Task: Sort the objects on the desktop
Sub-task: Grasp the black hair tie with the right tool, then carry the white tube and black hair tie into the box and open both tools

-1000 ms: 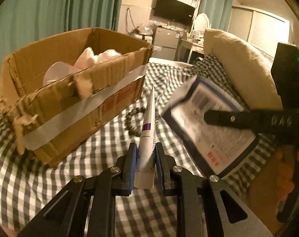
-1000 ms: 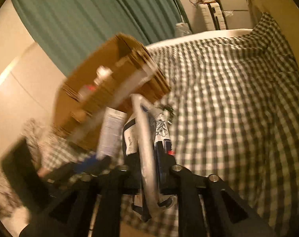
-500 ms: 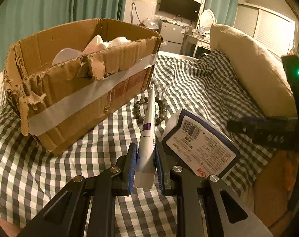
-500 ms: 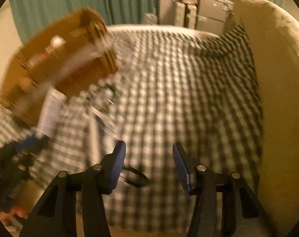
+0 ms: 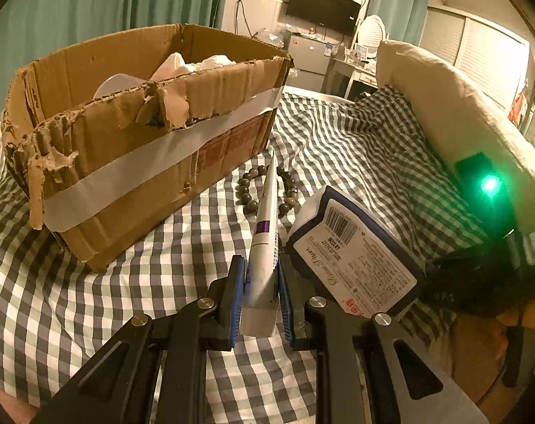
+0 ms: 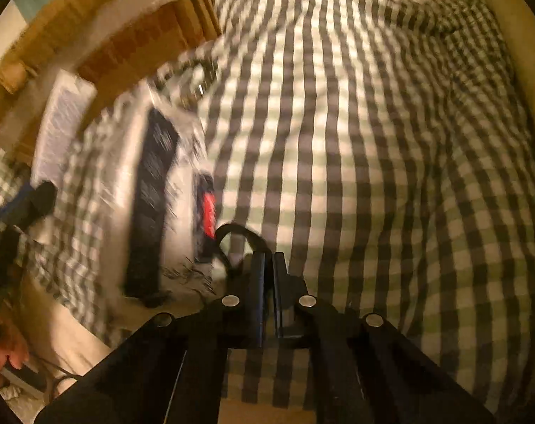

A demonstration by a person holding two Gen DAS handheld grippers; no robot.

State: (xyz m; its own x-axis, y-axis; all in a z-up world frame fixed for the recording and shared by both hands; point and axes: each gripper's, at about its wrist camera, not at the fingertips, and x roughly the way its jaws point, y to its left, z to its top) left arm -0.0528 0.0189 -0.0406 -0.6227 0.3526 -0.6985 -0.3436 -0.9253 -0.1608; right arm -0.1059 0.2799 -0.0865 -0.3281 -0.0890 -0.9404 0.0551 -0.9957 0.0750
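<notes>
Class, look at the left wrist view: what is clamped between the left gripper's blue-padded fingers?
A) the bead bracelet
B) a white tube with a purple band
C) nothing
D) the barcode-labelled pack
B: the left gripper is shut on the white tube, while the bead bracelet and barcode-labelled pack lie on the checked cloth.

Bed, green/white check cover, creased twd far end. On it: torn cardboard box w/ white tape band, left side; dark bead bracelet just beside box's near corner; navy-edged wipes pack near bracelet, label up; cream cushion along right edge.
</notes>
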